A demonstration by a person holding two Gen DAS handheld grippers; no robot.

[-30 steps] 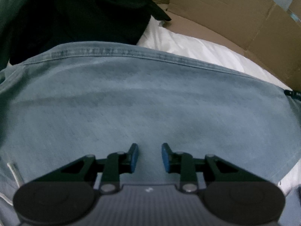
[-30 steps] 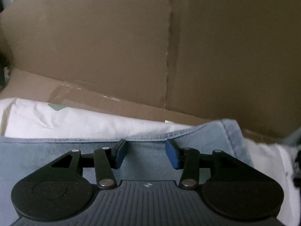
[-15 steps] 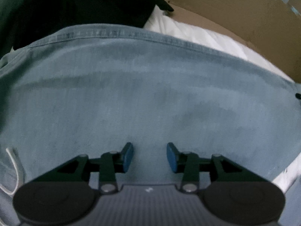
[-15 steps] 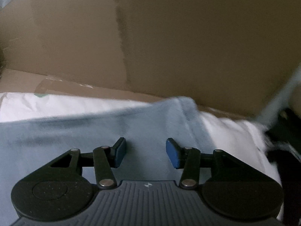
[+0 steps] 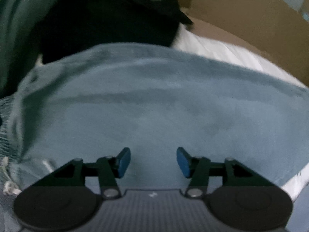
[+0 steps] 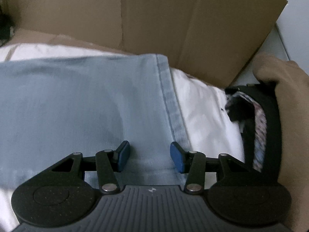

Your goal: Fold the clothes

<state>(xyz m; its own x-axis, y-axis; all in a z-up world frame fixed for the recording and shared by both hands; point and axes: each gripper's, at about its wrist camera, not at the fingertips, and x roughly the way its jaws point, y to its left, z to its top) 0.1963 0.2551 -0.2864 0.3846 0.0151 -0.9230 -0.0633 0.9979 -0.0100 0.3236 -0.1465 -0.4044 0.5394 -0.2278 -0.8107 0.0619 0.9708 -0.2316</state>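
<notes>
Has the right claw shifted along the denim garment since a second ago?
Yes. The right claw has slid rightward: the denim garment's stitched hem, earlier far right, now sits beside it, against the cardboard.

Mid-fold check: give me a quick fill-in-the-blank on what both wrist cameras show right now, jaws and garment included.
1. Both grippers hover over a light blue ____ garment.
2. The garment lies on a ____ sheet.
3. Behind the sheet stands a brown ____ wall.
4. The left gripper, whose jaws have just been opening, and the right gripper both have ____ between their blue pads.

Missing words: denim; white; cardboard; nothing
</notes>
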